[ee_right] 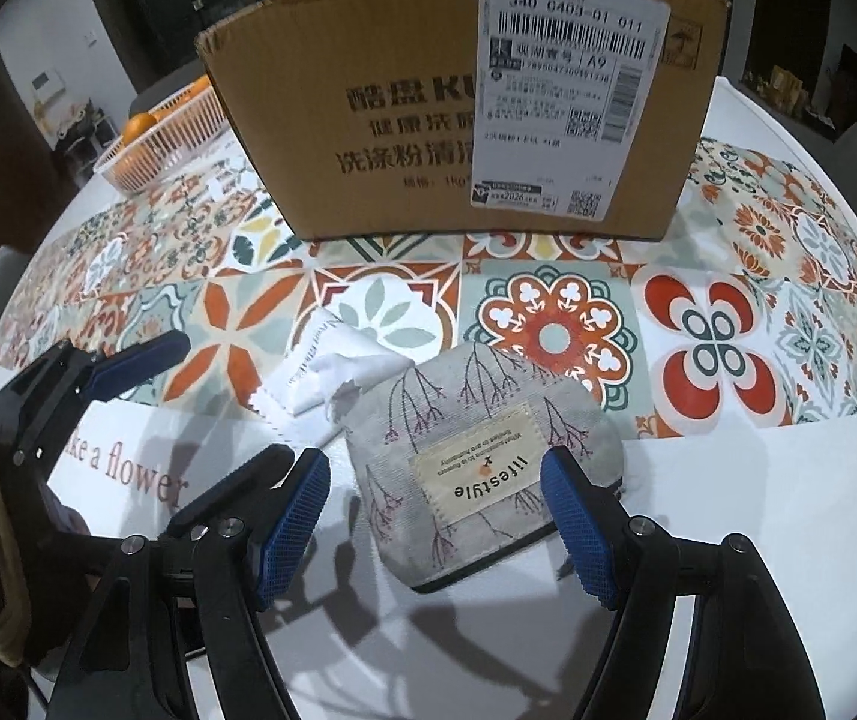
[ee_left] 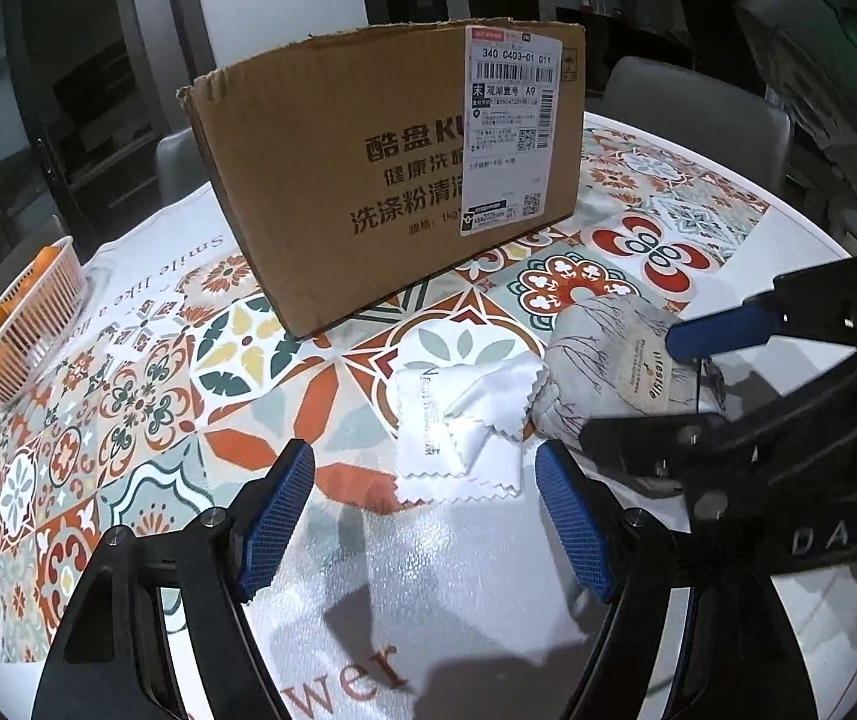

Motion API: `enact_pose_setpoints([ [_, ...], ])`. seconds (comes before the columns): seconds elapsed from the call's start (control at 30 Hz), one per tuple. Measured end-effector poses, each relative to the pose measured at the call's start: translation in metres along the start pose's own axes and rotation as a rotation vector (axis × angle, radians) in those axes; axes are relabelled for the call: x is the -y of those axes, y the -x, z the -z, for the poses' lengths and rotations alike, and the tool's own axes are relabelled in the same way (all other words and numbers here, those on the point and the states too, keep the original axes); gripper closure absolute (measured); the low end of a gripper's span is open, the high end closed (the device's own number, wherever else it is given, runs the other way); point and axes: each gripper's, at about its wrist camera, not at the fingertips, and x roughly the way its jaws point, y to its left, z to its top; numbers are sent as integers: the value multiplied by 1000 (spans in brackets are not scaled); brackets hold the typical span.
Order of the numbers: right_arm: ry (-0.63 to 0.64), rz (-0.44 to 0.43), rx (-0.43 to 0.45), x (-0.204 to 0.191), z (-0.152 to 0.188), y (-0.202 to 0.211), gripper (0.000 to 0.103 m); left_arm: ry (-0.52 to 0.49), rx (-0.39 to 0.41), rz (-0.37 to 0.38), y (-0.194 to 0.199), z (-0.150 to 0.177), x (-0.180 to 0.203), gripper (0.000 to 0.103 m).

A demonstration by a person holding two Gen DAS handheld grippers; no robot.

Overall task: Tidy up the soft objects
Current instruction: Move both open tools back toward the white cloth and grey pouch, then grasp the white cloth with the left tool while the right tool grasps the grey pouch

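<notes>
Both grippers hang spread and empty: the left gripper (ee_left: pixel 425 516) below the white cloth (ee_left: pixel 458 426), the right gripper (ee_right: pixel 436 516) straddling the grey pouch (ee_right: pixel 482 462). Cardboard box (ee_right: pixel 464 114) at twelve o'clock. Lower squarely — pinch the pouch's middle, not its label.

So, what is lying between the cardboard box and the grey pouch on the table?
Nothing lies there. In the right wrist view, only bare patterned tablecloth separates the cardboard box from the grey pouch. The white cloth sits off to the pouch's left.

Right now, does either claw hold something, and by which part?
Nothing is held. Both claws are open: the left claw over the white zigzag-edged cloth, the right claw around the grey fabric pouch.
</notes>
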Motion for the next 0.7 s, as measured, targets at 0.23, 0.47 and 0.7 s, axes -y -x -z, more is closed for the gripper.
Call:
enact_pose_setpoints([
  [0.23,0,27,-5,5,-1,-8,29,-7,-5,5,-9,-3,4,27],
  [0.47,-8,59,15,17,-3,-9,29,0,-15,8,-21,-8,6,27],
  [0.7,-7,51,30,23,-1,-14,29,-10,-41,14,-33,-9,11,35],
])
